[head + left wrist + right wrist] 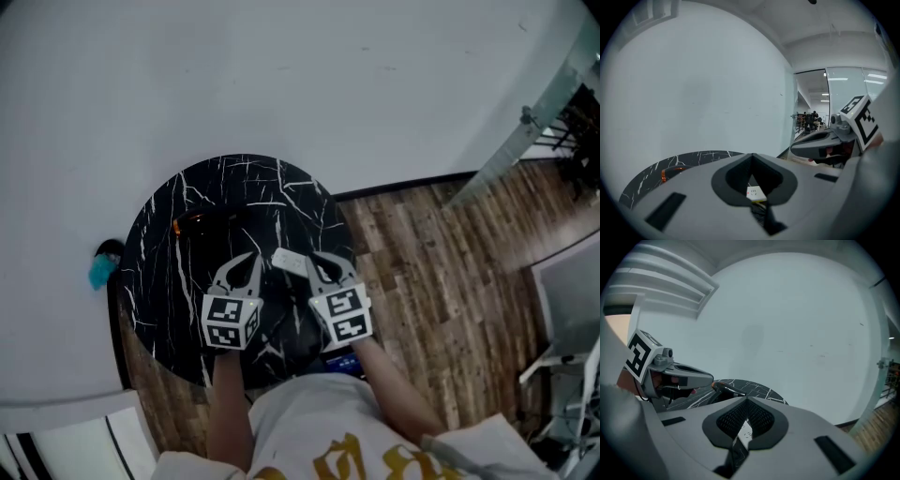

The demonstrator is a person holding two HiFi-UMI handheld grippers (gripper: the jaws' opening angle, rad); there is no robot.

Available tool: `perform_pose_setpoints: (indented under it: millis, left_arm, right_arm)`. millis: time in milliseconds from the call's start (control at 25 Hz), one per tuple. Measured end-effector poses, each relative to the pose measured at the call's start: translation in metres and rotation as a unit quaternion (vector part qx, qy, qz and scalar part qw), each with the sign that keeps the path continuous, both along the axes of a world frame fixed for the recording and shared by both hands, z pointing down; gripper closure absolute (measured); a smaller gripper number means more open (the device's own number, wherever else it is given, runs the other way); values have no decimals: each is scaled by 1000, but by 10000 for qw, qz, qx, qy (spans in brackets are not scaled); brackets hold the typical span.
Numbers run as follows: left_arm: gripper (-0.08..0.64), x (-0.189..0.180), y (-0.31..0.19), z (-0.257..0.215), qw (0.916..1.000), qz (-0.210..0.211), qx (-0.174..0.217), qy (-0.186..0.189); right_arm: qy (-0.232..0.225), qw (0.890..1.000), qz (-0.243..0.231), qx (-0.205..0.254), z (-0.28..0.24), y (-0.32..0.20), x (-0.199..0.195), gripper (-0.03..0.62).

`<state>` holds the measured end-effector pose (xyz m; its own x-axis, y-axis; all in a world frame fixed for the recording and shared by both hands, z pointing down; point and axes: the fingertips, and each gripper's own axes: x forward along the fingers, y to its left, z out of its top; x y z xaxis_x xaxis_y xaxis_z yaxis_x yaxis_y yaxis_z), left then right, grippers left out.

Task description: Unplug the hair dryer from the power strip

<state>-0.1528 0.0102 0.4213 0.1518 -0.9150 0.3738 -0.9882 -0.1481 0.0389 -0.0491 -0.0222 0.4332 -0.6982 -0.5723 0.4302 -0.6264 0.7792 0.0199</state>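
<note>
1. The left tongs (752, 158) are shut tight, tip against tip, and grip nothing. Through the hole behind the tips a corner of the white power strip (754, 192) shows lower down.
2. The right tongs (746, 401) are closed the same way and are empty. A sliver of the white strip shows through their hole as well.
3. In the head view both pairs are held side by side over the near half of the round black marble worktop (159, 234). Their tips point to the far side and lean slightly toward each other.
4. The power strip lies on the worktop, seen between the two pairs of tips and lower than both.
5. The hair dryer (202, 223), dark with an orange ring, lies on the worktop to the far left of the strip, apart from both tongs. Whether its plug sits in the strip cannot be made out.
6. Each gripper carries a marker cube (230, 322) behind the jaws, and a bare forearm (225, 412) runs back from each toward the person's white shirt.
7. Around the worktop are a wooden floor (422, 253) to the right and a plain white wall (281, 75) on the far side. A small teal thing (98, 272) sits just left of the worktop's edge.
</note>
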Motion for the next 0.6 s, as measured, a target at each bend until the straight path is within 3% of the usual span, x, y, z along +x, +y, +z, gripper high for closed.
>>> perform_pose_setpoints:
  millis: [200,400,600]
  left_arm:
    - [560,16,5,-8,9987,357,228,288]
    - [560,23,3,-13,9981,392,267,403]
    - [560,38,8,-19,9971,640,405,-69]
  right_arm:
    - [-65,9999,107,-71,-3,2,7,594]
    - [-77,9999,130,-8,-9,6,14,594]
    - [-52,9998,166,49,-12,5,24,594]
